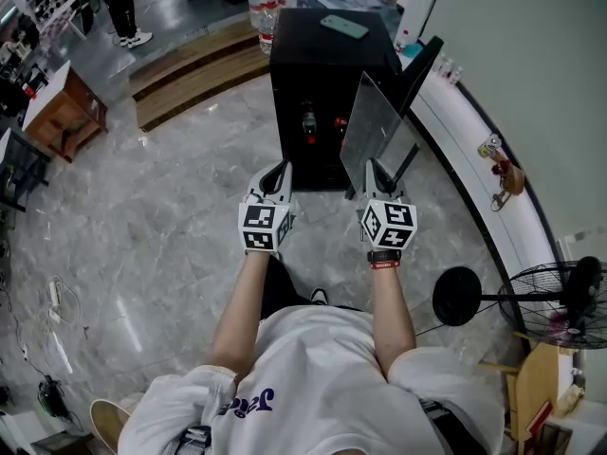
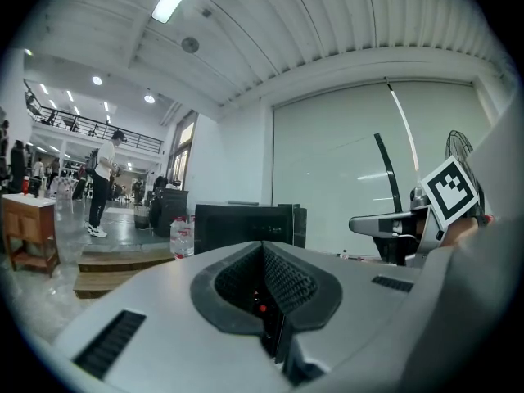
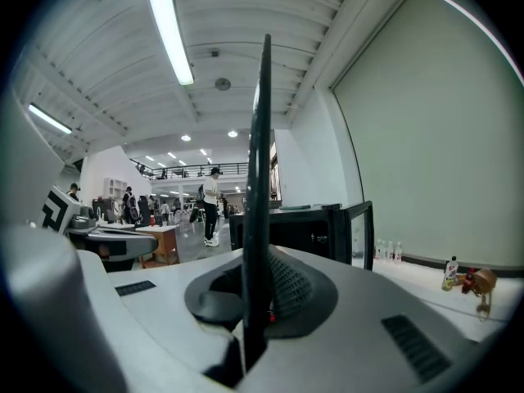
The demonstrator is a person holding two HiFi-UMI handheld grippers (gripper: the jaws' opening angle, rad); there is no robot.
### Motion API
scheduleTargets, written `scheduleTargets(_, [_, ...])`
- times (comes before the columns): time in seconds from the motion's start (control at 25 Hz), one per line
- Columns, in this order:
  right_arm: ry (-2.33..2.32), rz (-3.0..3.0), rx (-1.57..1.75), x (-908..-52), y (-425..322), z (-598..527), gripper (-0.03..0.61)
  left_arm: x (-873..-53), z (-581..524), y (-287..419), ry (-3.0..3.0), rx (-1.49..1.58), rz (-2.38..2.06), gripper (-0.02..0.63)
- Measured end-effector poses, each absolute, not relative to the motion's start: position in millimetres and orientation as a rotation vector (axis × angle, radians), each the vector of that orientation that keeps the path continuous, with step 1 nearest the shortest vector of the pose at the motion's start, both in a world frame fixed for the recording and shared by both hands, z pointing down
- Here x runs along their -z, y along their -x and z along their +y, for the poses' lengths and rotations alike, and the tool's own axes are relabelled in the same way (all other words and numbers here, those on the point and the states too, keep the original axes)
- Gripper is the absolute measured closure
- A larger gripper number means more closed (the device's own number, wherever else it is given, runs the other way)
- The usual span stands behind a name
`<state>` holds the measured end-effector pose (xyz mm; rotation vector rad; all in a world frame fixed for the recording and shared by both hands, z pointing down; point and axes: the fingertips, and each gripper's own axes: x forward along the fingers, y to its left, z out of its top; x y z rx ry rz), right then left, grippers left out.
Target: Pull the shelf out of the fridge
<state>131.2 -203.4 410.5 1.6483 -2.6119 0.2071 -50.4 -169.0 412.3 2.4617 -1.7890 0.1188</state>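
Note:
The black mini fridge (image 1: 322, 64) stands ahead on the floor with its door (image 1: 422, 69) swung open to the right. Red-capped bottles (image 1: 308, 121) show inside it. My right gripper (image 1: 377, 173) is shut on the near edge of the glass shelf (image 1: 375, 126), which is out in front of the fridge and tilted up. In the right gripper view the shelf (image 3: 260, 178) stands edge-on between the jaws of the right gripper (image 3: 255, 301). My left gripper (image 1: 278, 180) hangs level beside it, shut on nothing (image 2: 264, 289), pointing at the fridge (image 2: 246, 223).
A phone (image 1: 343, 27) lies on top of the fridge. Water bottles (image 1: 270, 3) stand behind it. A wooden step (image 1: 190, 74) and a small wooden table (image 1: 62, 112) are at the left. A white curved ledge (image 1: 474, 140) and a floor fan (image 1: 560, 301) are at the right.

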Motion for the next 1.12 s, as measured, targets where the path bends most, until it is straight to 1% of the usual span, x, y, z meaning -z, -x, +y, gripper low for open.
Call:
scheduleTargets(0.72, [-1.701,-2.582,-0.263,-429.1,-150.7,-222.8,0.554,-429.5,-185.2,31.7,-2.485,-0.168,-1.741,0.597])
scheduleTargets(0.8, [-1.706,-2.598,-0.318,-434.6,-148.6,-227.1,0.554,-433.8,-187.6,36.1,-2.468,-0.18,-1.746,0.597])
scheduleTargets(0.92, [-1.714,-2.637,-0.503,-449.7,-143.3,-232.3,0.554,-441.1,-191.5,46.9,-2.436,-0.191,-1.751,0.597])
scheduleTargets(1.12, [-1.727,-2.577,-0.719,-489.7,-141.0,-238.5,0.554,-462.8,-197.0,55.4,-2.405,-0.216,-1.721,0.597])
